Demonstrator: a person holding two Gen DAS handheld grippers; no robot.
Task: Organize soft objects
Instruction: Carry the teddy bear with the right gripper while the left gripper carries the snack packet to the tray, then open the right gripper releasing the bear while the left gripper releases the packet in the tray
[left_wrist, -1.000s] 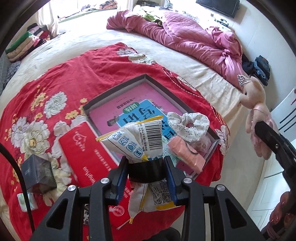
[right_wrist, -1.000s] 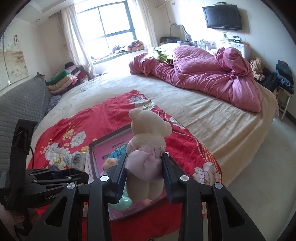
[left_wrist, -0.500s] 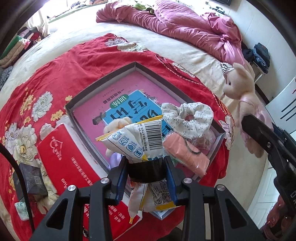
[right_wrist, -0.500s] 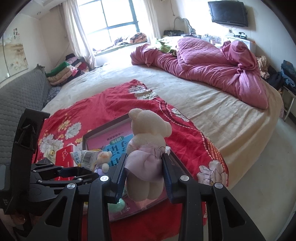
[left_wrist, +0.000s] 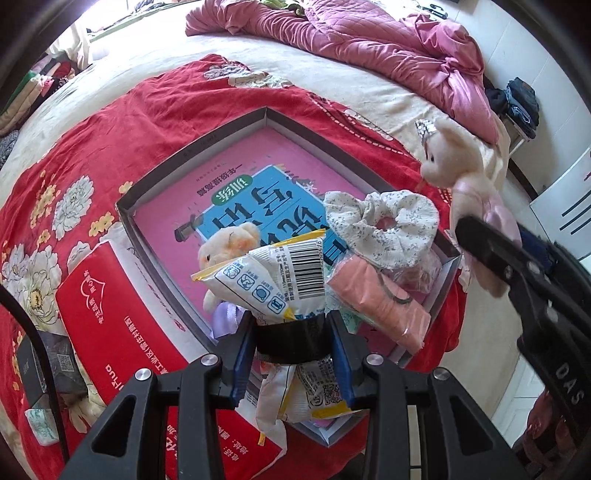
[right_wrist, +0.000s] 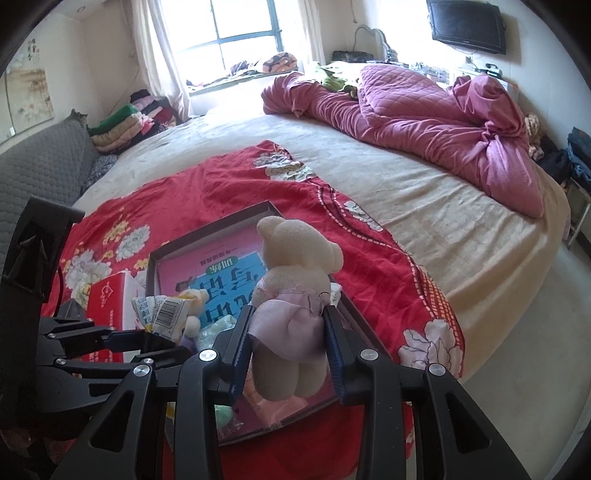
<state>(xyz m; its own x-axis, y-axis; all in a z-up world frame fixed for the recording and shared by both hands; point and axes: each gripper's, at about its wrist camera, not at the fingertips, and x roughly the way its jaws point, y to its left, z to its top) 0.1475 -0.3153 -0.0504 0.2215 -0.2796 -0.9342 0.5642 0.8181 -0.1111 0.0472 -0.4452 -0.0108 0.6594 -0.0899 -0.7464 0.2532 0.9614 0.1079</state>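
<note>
Gripping crinkled white-and-yellow plastic packet with barcode (left_wrist: 275, 284), left gripper (left_wrist: 291, 341) is clamping black band around packet's middle, holding it above near corner of shallow grey cardboard box (left_wrist: 207, 144). Right gripper (right_wrist: 288, 343) is squeezing cream plush bear in lilac dress (right_wrist: 291, 291) at skirt, over box's right side. Box is holding pink-and-blue book (left_wrist: 255, 192), floral fabric scrunchie (left_wrist: 384, 225), small cream plush (left_wrist: 225, 247). Box is resting on red floral cloth (right_wrist: 229, 184) spread over bed.
</note>
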